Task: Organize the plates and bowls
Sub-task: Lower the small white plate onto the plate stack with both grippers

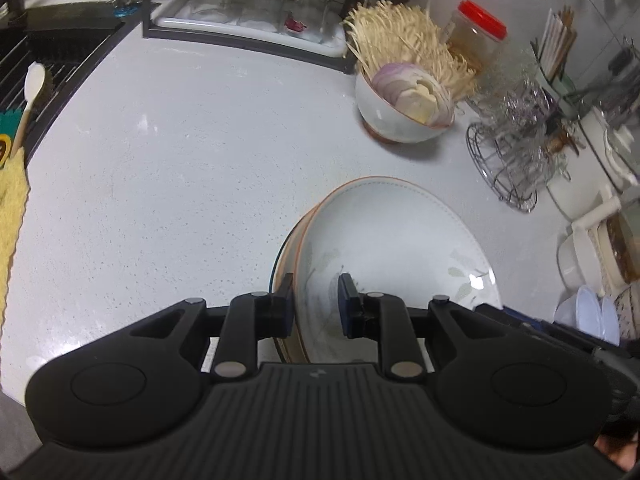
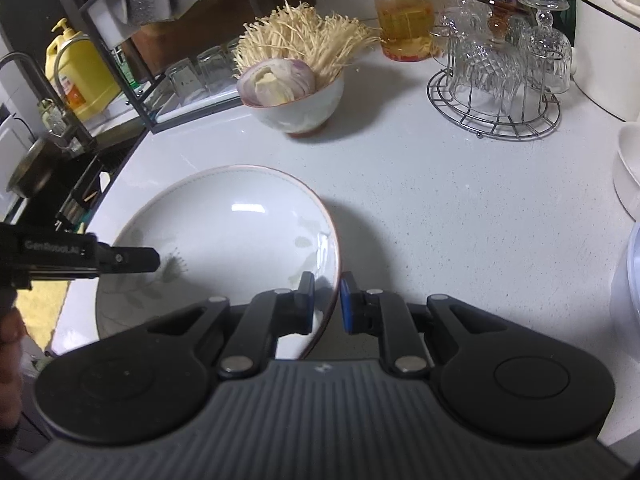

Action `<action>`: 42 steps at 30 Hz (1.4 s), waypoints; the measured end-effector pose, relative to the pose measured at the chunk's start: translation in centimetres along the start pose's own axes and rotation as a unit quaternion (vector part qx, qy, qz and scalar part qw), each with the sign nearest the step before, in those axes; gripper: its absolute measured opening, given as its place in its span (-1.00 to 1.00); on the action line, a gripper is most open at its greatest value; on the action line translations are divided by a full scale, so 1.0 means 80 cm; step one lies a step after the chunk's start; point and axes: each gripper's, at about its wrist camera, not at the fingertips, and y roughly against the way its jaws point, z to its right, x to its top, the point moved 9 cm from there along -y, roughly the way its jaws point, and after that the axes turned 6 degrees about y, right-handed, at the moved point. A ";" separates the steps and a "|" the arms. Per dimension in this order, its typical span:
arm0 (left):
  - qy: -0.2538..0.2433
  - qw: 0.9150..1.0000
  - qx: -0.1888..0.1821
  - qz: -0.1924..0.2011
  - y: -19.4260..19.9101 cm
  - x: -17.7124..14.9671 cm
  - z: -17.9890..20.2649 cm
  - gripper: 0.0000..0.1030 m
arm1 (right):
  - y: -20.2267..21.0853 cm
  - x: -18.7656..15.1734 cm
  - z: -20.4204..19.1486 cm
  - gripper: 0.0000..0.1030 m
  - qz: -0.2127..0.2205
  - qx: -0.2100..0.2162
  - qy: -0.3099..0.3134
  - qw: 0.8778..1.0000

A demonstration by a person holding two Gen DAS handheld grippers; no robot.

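A stack of white plates with orange rims and a leaf pattern (image 1: 384,240) sits on the speckled white counter; it also shows in the right wrist view (image 2: 224,224). My left gripper (image 1: 314,300) straddles the stack's left rim, one finger outside and one over the top plate, with a gap showing. My right gripper (image 2: 326,300) straddles the top plate's right rim with a small gap on each side. The left gripper's finger (image 2: 120,260) shows over the plate's left side. A white bowl of sliced onion and enoki mushrooms (image 1: 404,108) stands behind (image 2: 296,100).
A wire rack of upturned crystal glasses (image 2: 496,76) stands at the right. A red-lidded jar (image 2: 404,12) is behind the bowl. A tray of upturned glasses (image 1: 248,8) in a dark rack is at the back. The sink (image 1: 40,64) is at the left. White containers (image 1: 592,256) crowd the right edge.
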 end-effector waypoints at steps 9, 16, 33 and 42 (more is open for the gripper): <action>0.036 0.999 -0.010 0.009 0.018 -0.010 -0.008 -0.53 | -0.004 0.001 -0.002 -0.68 -0.012 0.004 0.020 1.000; 0.037 0.999 0.001 0.008 0.035 -0.021 -0.013 -0.53 | -0.005 0.004 -0.006 -0.65 -0.014 -0.001 0.033 0.999; 0.006 0.998 -0.003 0.063 0.124 -0.030 0.021 -0.53 | 0.061 0.028 -0.019 -0.66 0.034 0.006 0.019 0.999; -0.012 0.997 -0.017 0.079 0.202 -0.049 0.049 -0.53 | 0.158 0.038 -0.052 -0.66 0.075 0.015 0.019 0.997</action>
